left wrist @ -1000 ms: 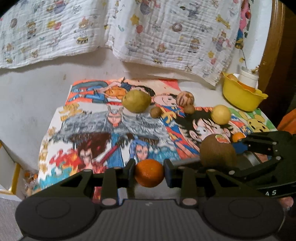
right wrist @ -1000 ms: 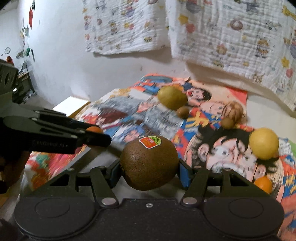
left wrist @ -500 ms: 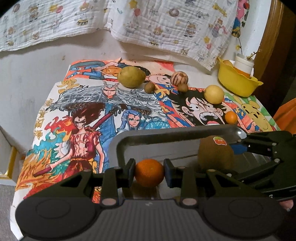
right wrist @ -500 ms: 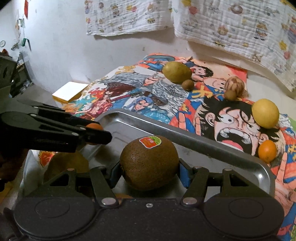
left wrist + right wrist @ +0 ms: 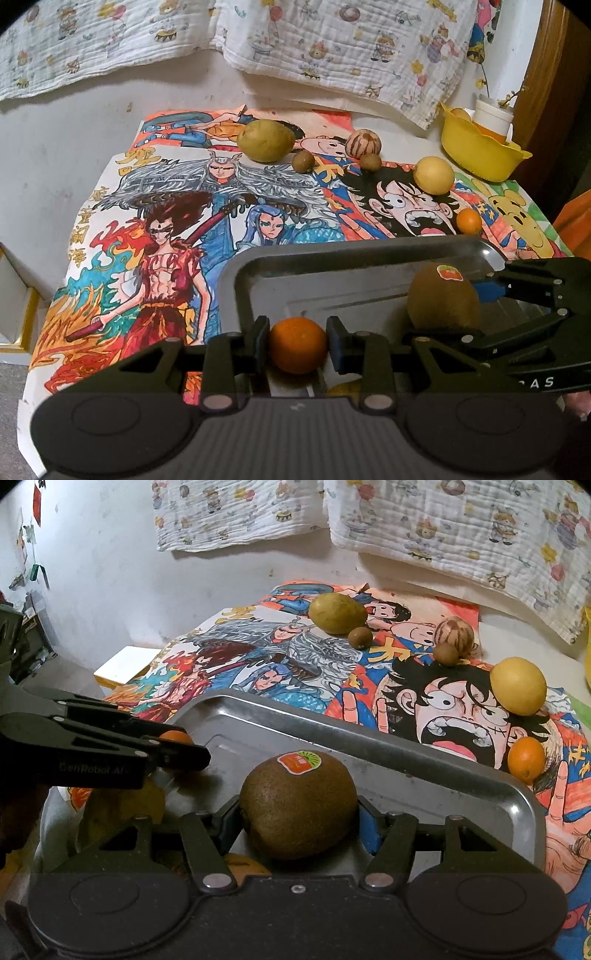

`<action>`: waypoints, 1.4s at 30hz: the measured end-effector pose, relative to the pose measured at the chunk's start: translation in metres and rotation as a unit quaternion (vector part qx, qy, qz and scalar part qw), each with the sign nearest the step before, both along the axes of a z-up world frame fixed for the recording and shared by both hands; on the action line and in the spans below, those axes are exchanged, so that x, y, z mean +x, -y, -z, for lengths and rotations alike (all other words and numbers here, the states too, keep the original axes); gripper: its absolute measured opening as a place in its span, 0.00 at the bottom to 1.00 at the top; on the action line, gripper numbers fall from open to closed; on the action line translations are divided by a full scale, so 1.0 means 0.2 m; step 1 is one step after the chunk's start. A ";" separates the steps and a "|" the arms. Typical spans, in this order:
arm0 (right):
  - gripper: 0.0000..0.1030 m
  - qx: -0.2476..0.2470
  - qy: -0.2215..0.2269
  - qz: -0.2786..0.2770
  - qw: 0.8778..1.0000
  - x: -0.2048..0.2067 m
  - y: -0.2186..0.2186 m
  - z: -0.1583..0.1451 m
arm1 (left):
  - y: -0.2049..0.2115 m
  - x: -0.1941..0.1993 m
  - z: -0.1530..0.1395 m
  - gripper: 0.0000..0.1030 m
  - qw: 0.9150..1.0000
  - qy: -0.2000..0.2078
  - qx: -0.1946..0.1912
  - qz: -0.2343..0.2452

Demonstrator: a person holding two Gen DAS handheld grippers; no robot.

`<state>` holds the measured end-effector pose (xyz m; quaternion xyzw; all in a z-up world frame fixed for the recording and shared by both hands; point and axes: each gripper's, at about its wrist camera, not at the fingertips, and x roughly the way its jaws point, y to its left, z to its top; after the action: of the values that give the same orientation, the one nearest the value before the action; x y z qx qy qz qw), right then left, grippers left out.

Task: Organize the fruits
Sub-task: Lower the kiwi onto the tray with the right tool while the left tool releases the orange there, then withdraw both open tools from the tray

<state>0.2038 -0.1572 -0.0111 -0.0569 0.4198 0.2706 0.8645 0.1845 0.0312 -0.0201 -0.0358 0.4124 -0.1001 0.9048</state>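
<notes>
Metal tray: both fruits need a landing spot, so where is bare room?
The metal tray is bare along its far rim, ahead of the kiwi and small orange. Its near left corner is crowded: yellowish fruit lies under the left gripper.

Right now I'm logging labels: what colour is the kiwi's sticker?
Red with a green top edge on the kiwi, clearest in the right wrist view.

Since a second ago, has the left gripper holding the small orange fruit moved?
Yes. The left gripper with its small orange fruit has drawn back from the painted mat to above the metal tray.
</notes>
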 end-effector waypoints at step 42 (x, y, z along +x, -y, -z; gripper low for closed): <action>0.99 0.051 0.115 0.021 0.992 -0.64 0.21 -0.19 | -0.04 -0.60 -0.18 0.99 0.995 0.103 0.002 -0.010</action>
<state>0.0755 -0.1987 0.0275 -0.0341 0.3047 0.2650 0.9142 0.0638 0.0399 0.0160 -0.0272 0.3173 -0.0932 0.9433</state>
